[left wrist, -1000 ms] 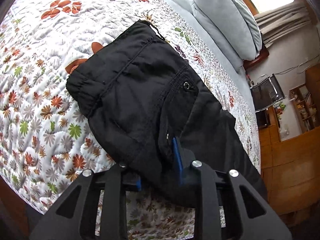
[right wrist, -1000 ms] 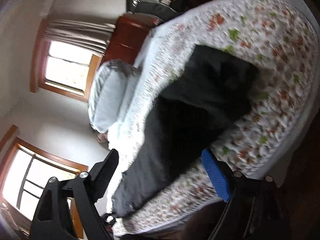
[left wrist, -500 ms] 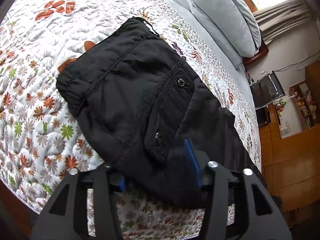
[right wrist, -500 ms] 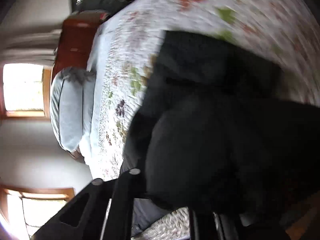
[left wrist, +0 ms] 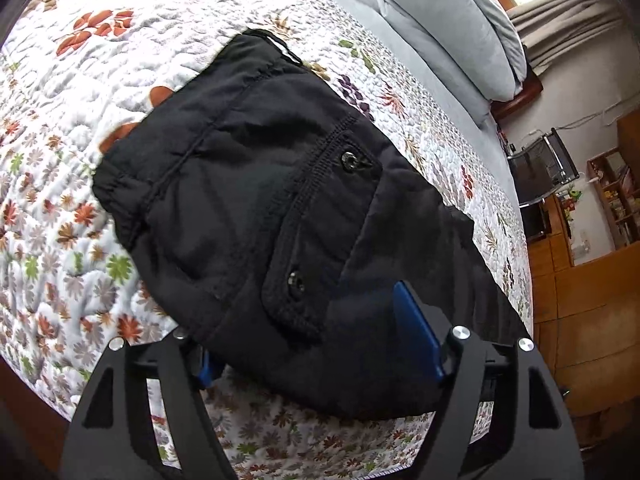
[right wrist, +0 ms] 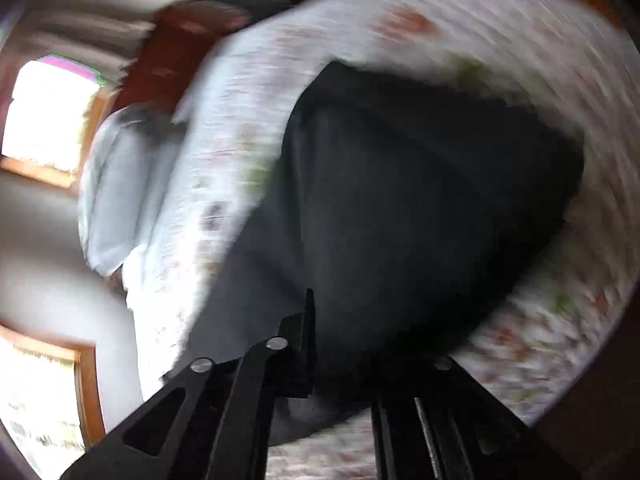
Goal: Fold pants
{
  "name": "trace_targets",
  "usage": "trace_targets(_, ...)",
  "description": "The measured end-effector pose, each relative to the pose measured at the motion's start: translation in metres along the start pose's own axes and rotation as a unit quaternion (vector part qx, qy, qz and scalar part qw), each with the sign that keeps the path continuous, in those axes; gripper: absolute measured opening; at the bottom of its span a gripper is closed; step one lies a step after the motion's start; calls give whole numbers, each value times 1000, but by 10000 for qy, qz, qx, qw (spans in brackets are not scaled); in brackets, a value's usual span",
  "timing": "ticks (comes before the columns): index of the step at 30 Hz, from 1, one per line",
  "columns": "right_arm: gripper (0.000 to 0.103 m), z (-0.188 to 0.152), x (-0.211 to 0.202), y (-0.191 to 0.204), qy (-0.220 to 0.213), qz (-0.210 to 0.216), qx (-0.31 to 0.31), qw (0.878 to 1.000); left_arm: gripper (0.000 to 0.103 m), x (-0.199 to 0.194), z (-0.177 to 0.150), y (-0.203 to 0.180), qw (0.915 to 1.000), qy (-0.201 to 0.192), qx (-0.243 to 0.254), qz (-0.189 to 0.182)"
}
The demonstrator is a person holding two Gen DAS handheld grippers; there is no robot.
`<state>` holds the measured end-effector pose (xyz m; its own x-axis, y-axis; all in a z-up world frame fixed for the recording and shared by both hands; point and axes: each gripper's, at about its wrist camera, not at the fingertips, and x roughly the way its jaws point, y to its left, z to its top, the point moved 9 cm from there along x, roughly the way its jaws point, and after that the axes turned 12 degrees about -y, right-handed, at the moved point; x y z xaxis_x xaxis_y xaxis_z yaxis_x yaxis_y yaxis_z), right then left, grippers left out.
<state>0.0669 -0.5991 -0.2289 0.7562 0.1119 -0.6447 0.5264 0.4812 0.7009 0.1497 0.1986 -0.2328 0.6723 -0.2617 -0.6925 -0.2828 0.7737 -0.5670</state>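
My left wrist camera looks steeply down along my fingers (left wrist: 416, 332), very close over black pants (left wrist: 280, 208) on a floral bed (left wrist: 60, 160), facing pillows (left wrist: 448, 24) and a far wall. My right wrist camera, blurred, looks down equally near from the opposite side. Both views share the pants (right wrist: 420, 200), bed (right wrist: 248, 92) and pillows (right wrist: 116, 184).

We find no readable text, label, brand, number or sign in either view; black pants (left wrist: 280, 216) and floral quilt (left wrist: 60, 128) carry none.
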Motion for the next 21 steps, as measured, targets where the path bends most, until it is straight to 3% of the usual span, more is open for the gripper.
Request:
trace_targets(2, 12, -6, 0, -18, 13, 430, 459, 9980, 74, 0, 2, 3, 10000, 2, -55, 31)
trace_targets(4, 18, -8, -3, -21, -46, 584, 461, 9972, 74, 1, 2, 4, 9999, 25, -124, 46)
trace_targets(10, 29, 13, -14, -9, -316, 364, -7, 9988, 74, -1, 2, 0, 9996, 3, 84, 274)
trace_targets(12, 36, 25, -24, -12, -508, 51, -165, 9986, 74, -7, 1, -1, 9991, -49, 189, 384)
trace_targets(13, 35, 31, -29, -18, -573, -106, -218, 9981, 74, -11, 2, -1, 9987, -92, 239, 437)
trace_targets(15, 39, 33, -36, -21, -544, -123, -212, 9982, 76, -23, 3, -2, 9974, -244, 367, 570)
trace_targets(16, 46, 34, -47, -27, -593, -165, -183, 9979, 81, -29, 4, -2, 9966, -327, 428, 626)
trace_targets(21, 52, 24, -70, -52, -716, -281, 2, 9970, 88, -63, 6, -4, 9893, -765, 779, 972)
